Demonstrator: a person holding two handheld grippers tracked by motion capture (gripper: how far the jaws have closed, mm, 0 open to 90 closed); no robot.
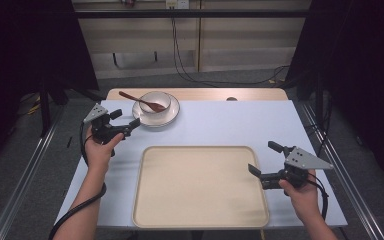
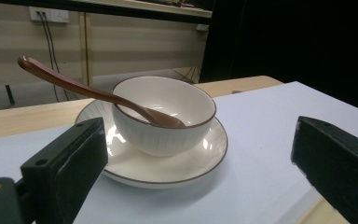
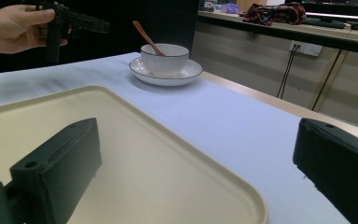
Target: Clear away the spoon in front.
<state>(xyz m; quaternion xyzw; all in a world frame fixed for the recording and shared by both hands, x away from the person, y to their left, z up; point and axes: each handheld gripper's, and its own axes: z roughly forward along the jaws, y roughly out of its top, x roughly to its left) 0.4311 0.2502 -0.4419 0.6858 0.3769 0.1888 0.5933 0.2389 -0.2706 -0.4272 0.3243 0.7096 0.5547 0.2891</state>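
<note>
**Left gripper view: bowl ahead of wide jaws**

We see a white ribbed bowl (image 2: 165,114) with a dark rim on a matching saucer (image 2: 168,163), a brown spoon (image 2: 93,91) leaning inside, at the tabletop's (image 1: 230,125) far left. Our left gripper (image 1: 130,125) gapes empty just beside it; our right gripper (image 1: 257,176) gapes empty over the beige tray (image 1: 200,187). Pale panelled walls stand behind.

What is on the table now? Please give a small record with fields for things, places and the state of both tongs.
bowl: stands on the saucer, far left part of the table
spoon: brown, leans in the bowl, handle over the rim
tray: beige, bare, near middle
left tongs: open, pointing at the saucer, apart from it
right tongs: open, over the tray's right edge
</note>
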